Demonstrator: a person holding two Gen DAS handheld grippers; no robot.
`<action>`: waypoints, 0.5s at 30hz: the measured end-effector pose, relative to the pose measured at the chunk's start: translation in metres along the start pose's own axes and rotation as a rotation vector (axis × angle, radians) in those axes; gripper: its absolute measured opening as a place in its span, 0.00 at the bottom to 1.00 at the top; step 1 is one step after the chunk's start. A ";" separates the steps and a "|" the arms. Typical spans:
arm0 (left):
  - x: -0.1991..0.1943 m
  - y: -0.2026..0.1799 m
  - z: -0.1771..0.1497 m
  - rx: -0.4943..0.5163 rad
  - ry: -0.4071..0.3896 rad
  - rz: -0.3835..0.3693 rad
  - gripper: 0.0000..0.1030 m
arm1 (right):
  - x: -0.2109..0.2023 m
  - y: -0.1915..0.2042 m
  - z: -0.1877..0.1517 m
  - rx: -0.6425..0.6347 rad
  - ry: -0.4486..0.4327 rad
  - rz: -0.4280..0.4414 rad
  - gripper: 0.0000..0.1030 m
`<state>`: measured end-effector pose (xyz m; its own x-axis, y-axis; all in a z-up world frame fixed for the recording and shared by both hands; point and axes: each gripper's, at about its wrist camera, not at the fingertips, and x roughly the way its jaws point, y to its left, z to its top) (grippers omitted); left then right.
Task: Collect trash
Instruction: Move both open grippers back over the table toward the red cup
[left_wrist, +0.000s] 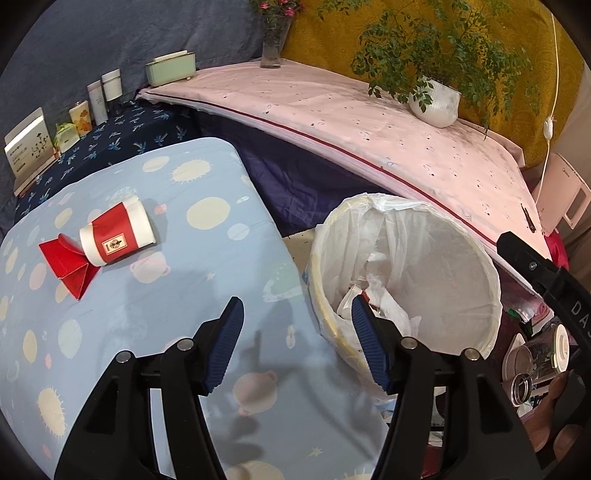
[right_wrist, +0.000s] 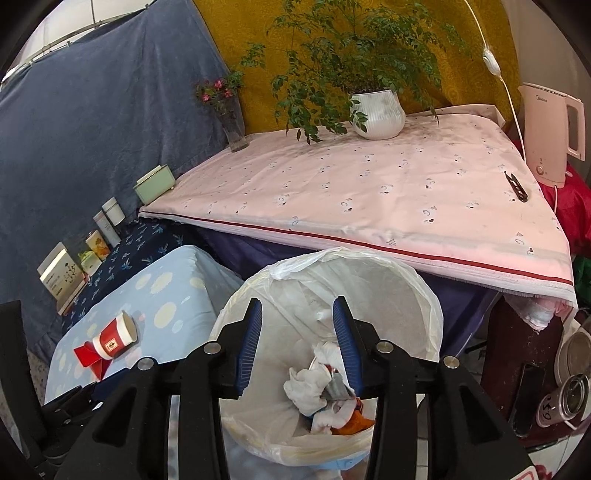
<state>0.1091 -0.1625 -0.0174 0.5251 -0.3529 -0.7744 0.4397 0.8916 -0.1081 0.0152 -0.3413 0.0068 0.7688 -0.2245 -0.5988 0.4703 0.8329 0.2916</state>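
A red and white paper cup (left_wrist: 118, 233) lies on its side on the light blue spotted cloth (left_wrist: 155, 325), its base against a folded red carton (left_wrist: 70, 263). Both also show in the right wrist view: the cup (right_wrist: 115, 335) and the carton (right_wrist: 88, 357). A trash bin (left_wrist: 461, 258) lined with a white bag stands right of the cloth and holds crumpled tissues and wrappers (right_wrist: 321, 391). My left gripper (left_wrist: 297, 314) is open and empty over the cloth's right edge. My right gripper (right_wrist: 297, 314) is open and empty above the bin (right_wrist: 413, 288).
A pink-covered table (right_wrist: 369, 192) carries a white plant pot (right_wrist: 376, 112), a flower vase (right_wrist: 231, 122) and a black clip (right_wrist: 515, 186). Boxes and bottles (left_wrist: 74, 118) line the far left. A pink kettle (right_wrist: 552, 133) and jars (right_wrist: 569, 395) stand at right.
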 end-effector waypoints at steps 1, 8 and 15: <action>-0.001 0.002 -0.001 -0.004 -0.001 0.002 0.56 | -0.001 0.002 -0.001 -0.003 0.001 0.003 0.39; -0.014 0.022 -0.006 -0.044 -0.014 0.019 0.56 | -0.009 0.024 -0.008 -0.040 0.006 0.023 0.43; -0.028 0.047 -0.011 -0.089 -0.029 0.041 0.58 | -0.016 0.050 -0.015 -0.076 0.002 0.051 0.47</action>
<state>0.1072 -0.1073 -0.0079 0.5629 -0.3229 -0.7608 0.3521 0.9265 -0.1327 0.0196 -0.2887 0.0197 0.7897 -0.1800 -0.5865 0.3968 0.8790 0.2644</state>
